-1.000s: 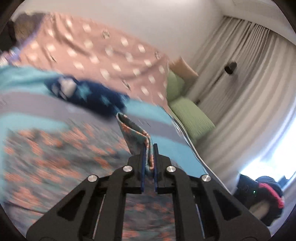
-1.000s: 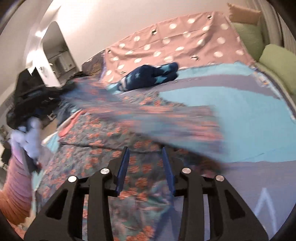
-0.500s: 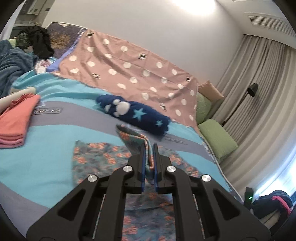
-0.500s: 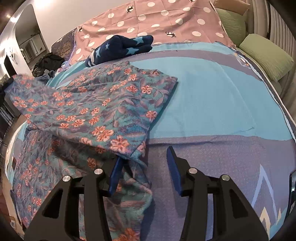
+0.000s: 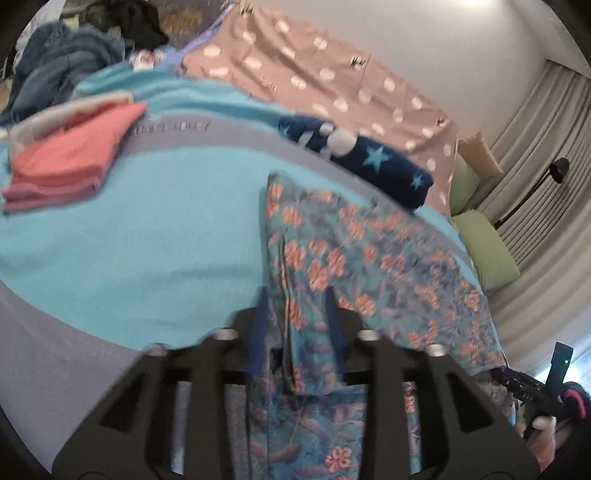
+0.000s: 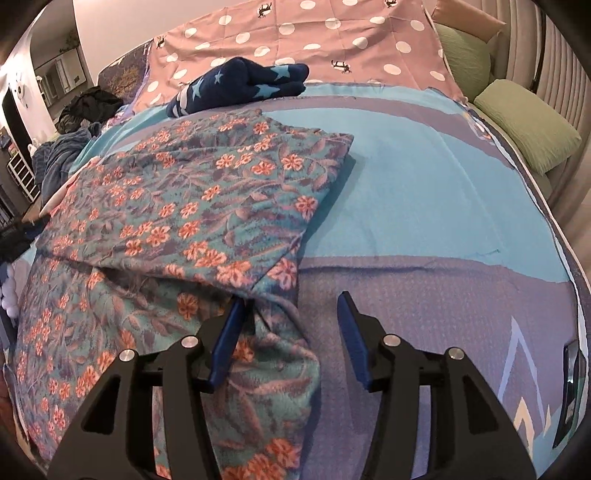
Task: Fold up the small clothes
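A teal garment with orange flowers lies on the bed, its upper half folded over the lower half. It also shows in the left wrist view. My left gripper is open, its jaws apart with a fold of the floral cloth lying loose between them. My right gripper is open low over the bed at the garment's near right corner; its left finger touches the cloth edge, and nothing is held.
A folded stack of coral and pink clothes lies at the left. A navy star-print garment lies beyond the floral one. A polka-dot pink sheet, green pillows and curtains lie further back and to the right.
My left gripper carried the cloth edge over, lowered it and opened, letting go. The garment now lies folded on the bed. My right gripper stays open, and has widened.
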Demonstrator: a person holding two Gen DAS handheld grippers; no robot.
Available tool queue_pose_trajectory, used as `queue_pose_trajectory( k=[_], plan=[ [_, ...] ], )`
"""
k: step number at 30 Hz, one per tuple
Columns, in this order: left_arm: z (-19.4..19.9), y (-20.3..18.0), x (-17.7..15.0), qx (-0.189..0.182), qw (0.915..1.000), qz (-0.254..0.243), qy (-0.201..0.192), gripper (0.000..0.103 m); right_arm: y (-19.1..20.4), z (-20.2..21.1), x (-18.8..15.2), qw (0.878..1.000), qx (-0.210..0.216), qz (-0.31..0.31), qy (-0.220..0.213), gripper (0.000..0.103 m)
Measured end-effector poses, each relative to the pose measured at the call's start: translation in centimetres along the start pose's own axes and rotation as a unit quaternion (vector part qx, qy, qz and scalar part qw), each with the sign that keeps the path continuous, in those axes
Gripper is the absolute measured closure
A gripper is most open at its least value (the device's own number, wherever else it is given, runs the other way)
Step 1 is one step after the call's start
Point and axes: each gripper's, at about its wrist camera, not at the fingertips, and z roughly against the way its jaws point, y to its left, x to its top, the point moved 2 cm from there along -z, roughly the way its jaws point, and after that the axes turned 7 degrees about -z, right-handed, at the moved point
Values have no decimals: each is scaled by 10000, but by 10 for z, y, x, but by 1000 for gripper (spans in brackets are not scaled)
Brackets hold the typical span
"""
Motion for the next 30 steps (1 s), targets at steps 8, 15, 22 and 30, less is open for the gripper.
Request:
queue_pose_trajectory(
  k=[8,15,22,30],
  plan=[
    [1,-34,27,93,9970,-769,-20,61,-3,41,29,9981,542,-198,-199,45],
    [-56,-43,36,473,9921,-1007,578,60,-40,-26,94,9884,935,-1173,242,44],
    [-58,-20,42,593,9953,-657,397,42,-76,-92,126,9587,1843,-2116,470,55],
    [-72,-10,40,732,9949,-458,513,43,-37,-40,161,9881,811,-1015,-827,100]
  ],
)
